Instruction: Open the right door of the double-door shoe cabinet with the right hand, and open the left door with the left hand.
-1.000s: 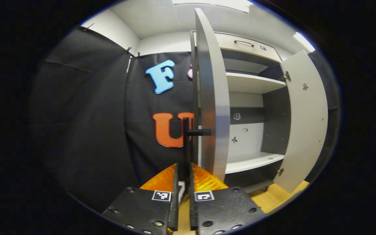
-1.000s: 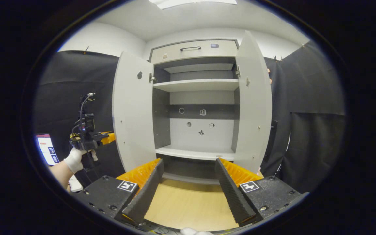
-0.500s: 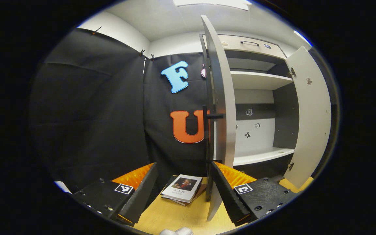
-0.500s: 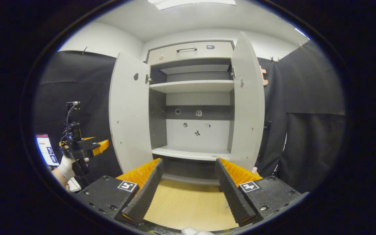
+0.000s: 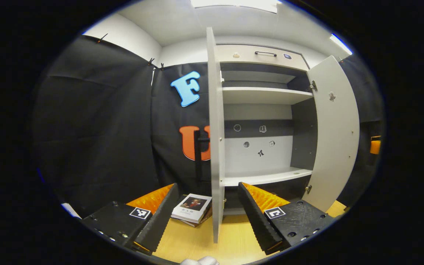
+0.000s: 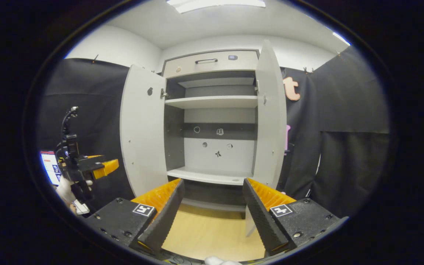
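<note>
Doors: left door (image 5: 216,147) and right door (image 5: 335,132) stood open | left tool (image 5: 208,215) gaped wide, empty | right tool (image 6: 212,211) gaped wide, empty

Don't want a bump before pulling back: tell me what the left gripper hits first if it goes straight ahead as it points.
Most likely the front edge of the open left door, which stands edge-on just ahead between the left gripper's spread fingers. The book on the floor lies lower and a bit left, probably under that line. Depth is hard to judge.
</note>
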Demonstrator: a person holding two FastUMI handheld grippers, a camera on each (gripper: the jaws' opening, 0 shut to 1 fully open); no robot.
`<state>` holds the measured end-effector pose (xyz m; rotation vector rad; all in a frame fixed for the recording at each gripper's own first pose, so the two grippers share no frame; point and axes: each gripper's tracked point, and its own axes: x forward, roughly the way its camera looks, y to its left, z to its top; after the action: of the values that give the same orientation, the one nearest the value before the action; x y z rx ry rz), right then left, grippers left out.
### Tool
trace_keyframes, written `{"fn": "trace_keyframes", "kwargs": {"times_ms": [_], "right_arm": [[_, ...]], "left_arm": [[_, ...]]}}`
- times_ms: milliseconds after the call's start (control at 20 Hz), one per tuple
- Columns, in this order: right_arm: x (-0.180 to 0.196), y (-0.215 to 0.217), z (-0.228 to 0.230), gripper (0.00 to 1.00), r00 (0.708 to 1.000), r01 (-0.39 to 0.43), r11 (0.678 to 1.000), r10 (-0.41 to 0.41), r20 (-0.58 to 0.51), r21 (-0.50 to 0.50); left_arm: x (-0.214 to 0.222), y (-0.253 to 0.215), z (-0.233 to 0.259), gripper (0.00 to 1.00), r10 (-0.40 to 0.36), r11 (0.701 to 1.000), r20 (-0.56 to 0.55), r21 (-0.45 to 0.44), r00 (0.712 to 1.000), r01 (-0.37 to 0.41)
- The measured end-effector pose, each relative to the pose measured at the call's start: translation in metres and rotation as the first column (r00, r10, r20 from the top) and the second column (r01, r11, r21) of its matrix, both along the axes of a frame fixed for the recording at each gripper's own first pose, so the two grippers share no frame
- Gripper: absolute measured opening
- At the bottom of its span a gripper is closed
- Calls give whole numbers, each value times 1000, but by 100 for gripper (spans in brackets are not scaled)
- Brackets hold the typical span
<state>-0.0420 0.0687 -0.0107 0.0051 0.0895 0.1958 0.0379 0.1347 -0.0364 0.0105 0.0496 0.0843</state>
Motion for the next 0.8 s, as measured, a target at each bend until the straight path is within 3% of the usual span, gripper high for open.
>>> {"fn": "trace_keyframes", "kwargs": {"times_ms": [400, 800], "right_arm": [[-7, -40, 12, 99, 997, 77, 997, -77, 27, 3], [-20, -66, 10, 99, 987, 158, 987, -158, 40, 14]], "left_arm": [[-43, -88, 37, 96, -63, 996, 22, -60, 998, 65], [-68, -133, 38, 96, -122, 992, 16, -42, 992, 122]]}}
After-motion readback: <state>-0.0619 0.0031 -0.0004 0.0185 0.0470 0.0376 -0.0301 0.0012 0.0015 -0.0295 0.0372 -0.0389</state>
